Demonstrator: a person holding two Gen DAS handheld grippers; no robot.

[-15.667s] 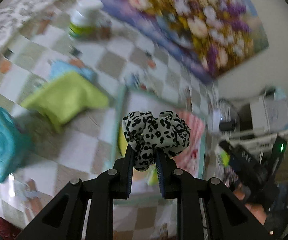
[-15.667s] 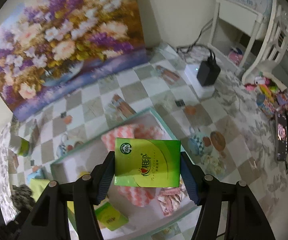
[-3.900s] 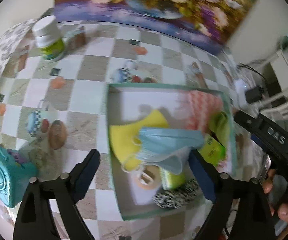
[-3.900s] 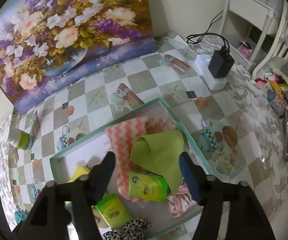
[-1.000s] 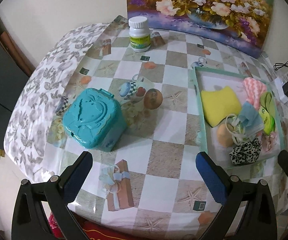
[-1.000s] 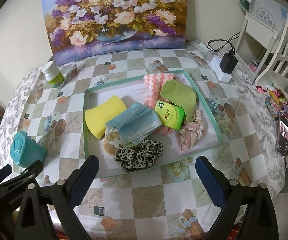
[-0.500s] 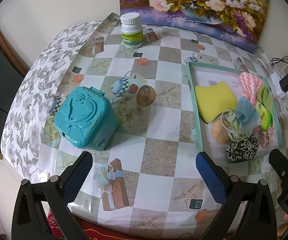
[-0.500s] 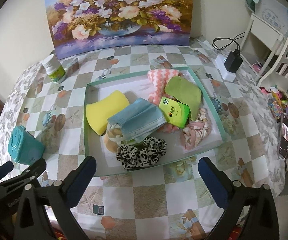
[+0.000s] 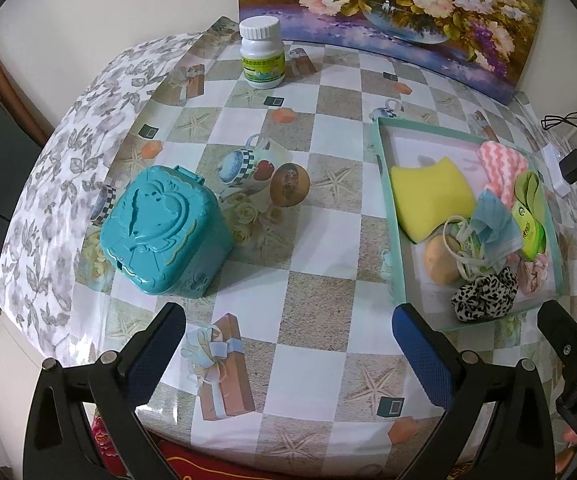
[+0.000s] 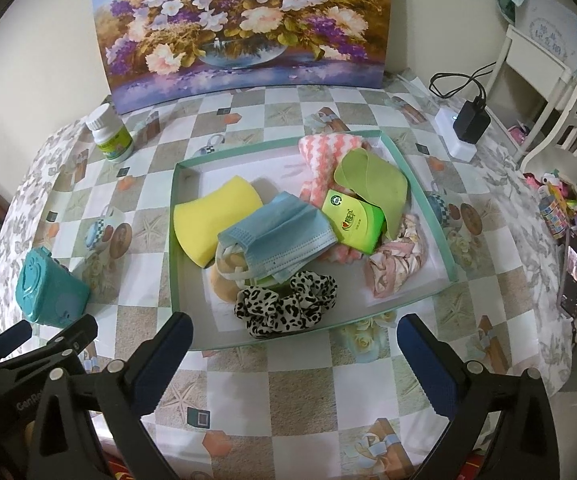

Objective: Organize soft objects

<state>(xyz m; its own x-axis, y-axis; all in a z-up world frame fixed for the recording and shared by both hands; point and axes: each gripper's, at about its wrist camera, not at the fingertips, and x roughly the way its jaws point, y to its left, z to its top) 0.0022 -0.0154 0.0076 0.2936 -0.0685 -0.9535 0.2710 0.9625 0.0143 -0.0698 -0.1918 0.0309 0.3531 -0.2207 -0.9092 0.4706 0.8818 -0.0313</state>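
Both grippers, left gripper and right gripper, gape empty near the tray; the leopard scrunchie by its front rim could snag and spill.

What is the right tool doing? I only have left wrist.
Observer: The right tool is open and empty, with its fingers short of the tray's near rim.
Operator: Anything soft outside the tray on that side?
Observer: None that I can see. Only a phone lies near the right edge of the table.
Operator: Is the tissue pack free to grab?
Observer: Not fully. The green cloth drapes over the far end of the tissue pack.
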